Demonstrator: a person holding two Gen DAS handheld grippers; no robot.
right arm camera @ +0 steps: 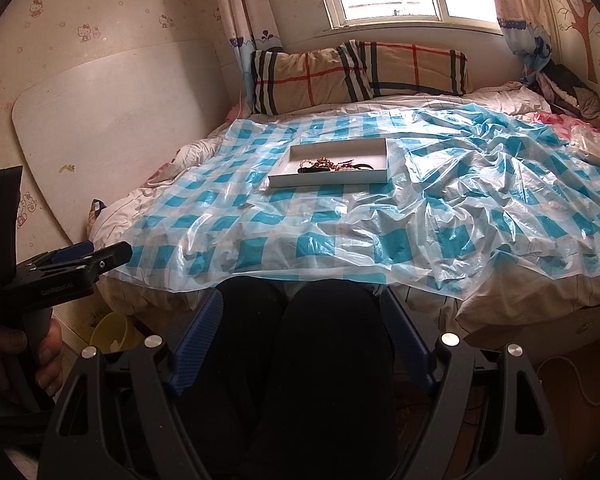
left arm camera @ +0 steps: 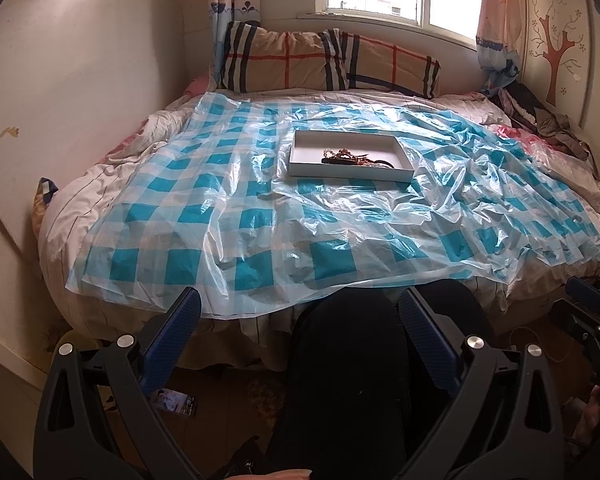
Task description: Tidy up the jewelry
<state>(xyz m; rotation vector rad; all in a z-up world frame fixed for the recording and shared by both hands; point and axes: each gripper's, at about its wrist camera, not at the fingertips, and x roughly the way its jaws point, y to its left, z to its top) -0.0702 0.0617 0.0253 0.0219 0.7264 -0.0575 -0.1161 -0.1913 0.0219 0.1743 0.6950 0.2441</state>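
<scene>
Ahead, left to right: the left gripper (left arm camera: 300, 312) is held wide open and empty, the right gripper (right arm camera: 300, 312) likewise; the jewelry (left arm camera: 354, 158) is heaped in the white tray (left arm camera: 300, 148), well beyond both, its long side crosswise, neither hand clearly nearer

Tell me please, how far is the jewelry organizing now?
Done: the jewelry lies tangled together inside the white tray on the checkered plastic sheet; nothing lies loose on the sheet. In hand: nothing; the left tongs and right tongs are open and empty, short of the bed. Left: any sorting within the tray.
</scene>
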